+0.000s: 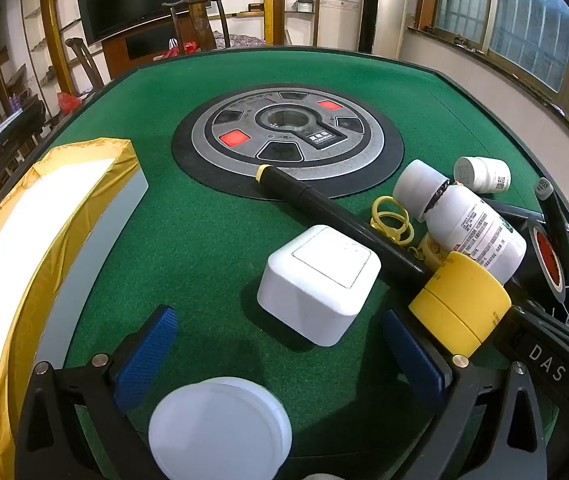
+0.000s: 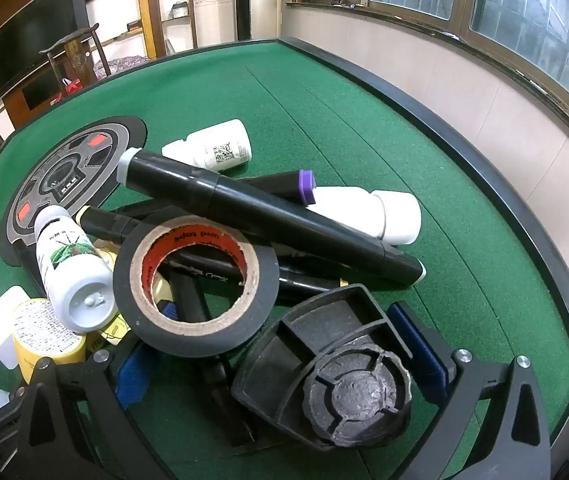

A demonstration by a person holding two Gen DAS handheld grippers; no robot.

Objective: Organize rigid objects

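Rigid objects, a loose pile on the green felt table (image 1: 204, 216), catalogued by us from the fingers outward.

Left gripper (image 1: 280, 356): jaws spread wide, grasping nothing, tilted down toward the felt. Between the blue pads (image 1: 146, 354) and nearest the camera we note a round white lid (image 1: 220, 428). Just beyond the fingertips sits a white square box (image 1: 320, 282). Touching the outer side of the right-hand finger is a yellow jar (image 1: 460, 300), with a large white bottle (image 1: 472, 226) lying across it. A black marker with a yellow ring (image 1: 324, 204) runs behind the box toward the round centre console (image 1: 288, 136). Yellow rings (image 1: 390, 218) lie past the marker; a small white bottle (image 1: 482, 174) lies farther out. Outside the left-hand finger stands a gold-trimmed white box (image 1: 44, 240).

Right gripper (image 2: 280, 356): jaws likewise spread wide and released, pitched downward. Between the fingers we list a black moulded plastic part (image 2: 336, 368), blocking the near approach. Beyond the fingertips, a roll of black tape (image 2: 196, 284) rests on crossed markers. A thick black marker (image 2: 268, 216) lies over the heap; behind it are a purple-capped marker (image 2: 306, 186) and a white bottle on its side (image 2: 368, 214).

Only the right wrist view shows the tape's open core and the purple cap; only the left shows the gold-trimmed box.
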